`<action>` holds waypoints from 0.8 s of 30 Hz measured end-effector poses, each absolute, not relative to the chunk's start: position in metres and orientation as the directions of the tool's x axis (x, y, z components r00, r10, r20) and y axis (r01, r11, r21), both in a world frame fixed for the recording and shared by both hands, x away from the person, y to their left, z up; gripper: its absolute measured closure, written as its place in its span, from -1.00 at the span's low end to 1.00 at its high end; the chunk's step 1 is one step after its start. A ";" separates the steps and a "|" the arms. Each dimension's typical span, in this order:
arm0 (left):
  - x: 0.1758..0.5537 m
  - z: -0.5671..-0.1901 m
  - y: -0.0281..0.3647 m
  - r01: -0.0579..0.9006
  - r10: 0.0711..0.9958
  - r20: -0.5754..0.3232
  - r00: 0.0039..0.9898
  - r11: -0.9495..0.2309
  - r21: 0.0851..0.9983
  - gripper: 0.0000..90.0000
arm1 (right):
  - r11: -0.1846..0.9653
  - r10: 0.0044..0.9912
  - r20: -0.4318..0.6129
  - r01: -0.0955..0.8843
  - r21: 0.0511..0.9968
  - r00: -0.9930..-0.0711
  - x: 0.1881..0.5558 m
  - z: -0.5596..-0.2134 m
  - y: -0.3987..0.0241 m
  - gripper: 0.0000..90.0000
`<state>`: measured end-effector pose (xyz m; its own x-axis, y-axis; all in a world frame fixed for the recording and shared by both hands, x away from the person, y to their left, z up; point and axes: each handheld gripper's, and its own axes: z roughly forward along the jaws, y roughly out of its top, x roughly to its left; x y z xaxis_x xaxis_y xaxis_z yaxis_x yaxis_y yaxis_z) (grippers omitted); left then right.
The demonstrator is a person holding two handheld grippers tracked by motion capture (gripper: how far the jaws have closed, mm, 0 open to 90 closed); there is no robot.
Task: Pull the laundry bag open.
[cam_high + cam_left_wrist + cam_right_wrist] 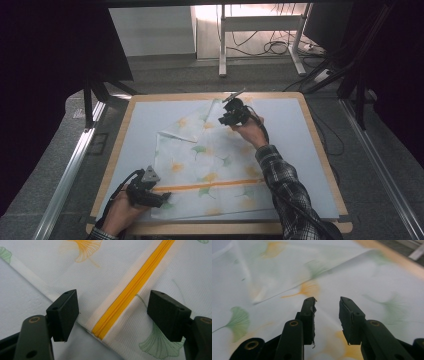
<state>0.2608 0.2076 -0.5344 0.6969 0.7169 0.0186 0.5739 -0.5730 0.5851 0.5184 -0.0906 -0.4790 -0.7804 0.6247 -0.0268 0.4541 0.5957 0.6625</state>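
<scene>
The flowery cloth bag (210, 170) lies on the desk (300, 130) with one far corner folded over, so the folding is only begun; the left tongs (112, 312) stand wide around its yellow zip (132, 287), and the right tongs (327, 312) hang a little open above it, holding nothing.

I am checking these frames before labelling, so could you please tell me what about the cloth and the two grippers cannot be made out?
- High view: right gripper jaws too small to read.
- High view: the cloth near right corner is covered by the plaid sleeve.
- Left gripper view: the yellow zipper is cut off by the top edge.
- Right gripper view: the cloth's print is blurred.
</scene>
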 end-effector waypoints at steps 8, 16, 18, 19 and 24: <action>0.261 -0.534 0.208 0.574 0.717 0.019 0.697 -0.573 0.586 -0.46 | 0.625 0.505 0.041 0.399 0.671 -0.862 0.484 -0.515 -0.027 0.06; 0.261 -0.535 0.208 0.574 0.716 0.015 0.698 -0.572 0.585 -0.45 | 0.678 0.511 -0.033 0.379 0.630 -0.859 0.484 -0.526 0.004 0.88; 0.262 -0.535 0.208 0.578 0.717 0.008 0.697 -0.568 0.585 -0.45 | 0.717 0.512 -0.072 0.379 0.584 -0.856 0.490 -0.519 0.016 0.93; 0.261 -0.535 0.208 0.578 0.718 0.010 0.696 -0.569 0.585 -0.45 | 0.717 0.515 -0.083 0.376 0.588 -0.853 0.493 -0.514 0.020 0.93; 0.261 -0.535 0.208 0.578 0.718 0.010 0.696 -0.569 0.585 -0.45 | 0.585 0.574 -0.083 0.337 0.738 -0.815 0.519 -0.454 0.064 0.70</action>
<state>0.2612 0.2079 -0.5347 0.6961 0.7178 0.0104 0.5778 -0.5688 0.5853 0.5194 0.0639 -0.4540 -0.8148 0.5739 -0.0827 0.3372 0.5851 0.7376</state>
